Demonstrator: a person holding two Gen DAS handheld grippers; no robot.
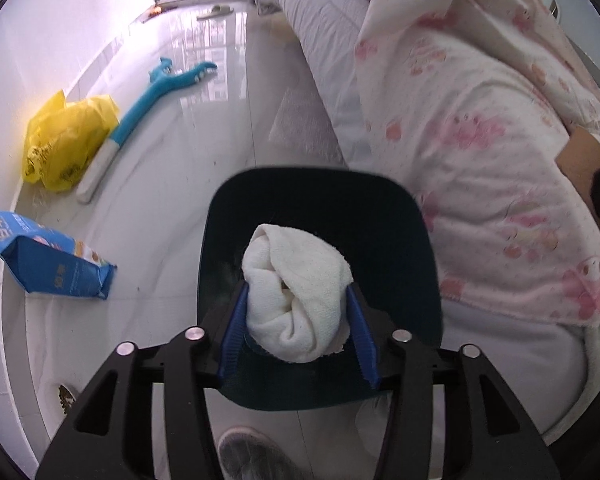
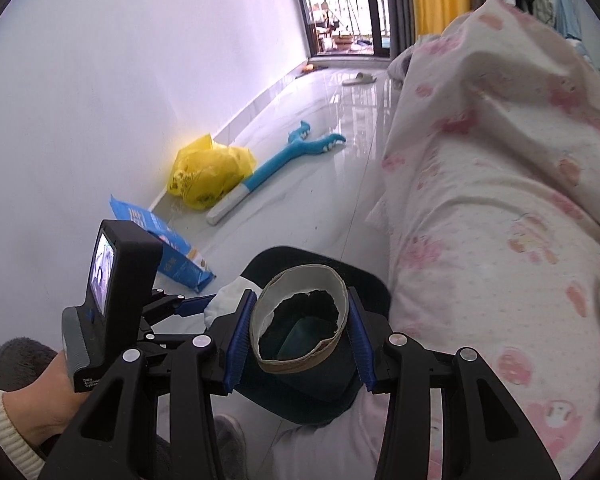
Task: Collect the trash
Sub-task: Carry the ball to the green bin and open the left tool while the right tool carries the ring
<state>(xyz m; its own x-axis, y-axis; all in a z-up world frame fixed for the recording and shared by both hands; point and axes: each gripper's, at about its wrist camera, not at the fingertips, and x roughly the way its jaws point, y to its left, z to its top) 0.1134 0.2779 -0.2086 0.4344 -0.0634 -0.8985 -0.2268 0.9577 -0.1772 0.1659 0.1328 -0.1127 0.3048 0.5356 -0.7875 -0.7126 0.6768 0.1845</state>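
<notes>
My left gripper is shut on a crumpled white paper towel and holds it over the open top of a dark bin on the floor beside the bed. My right gripper is shut on a cardboard tape-roll core, a tan ring with a torn white lining, held above the same bin. In the right wrist view the left gripper with the white towel sits just to the left.
A blue snack bag, a yellow plastic bag and a blue-and-white toy stick lie on the glossy floor along the white wall. A bed with a pink-patterned quilt fills the right. A slipper lies far off.
</notes>
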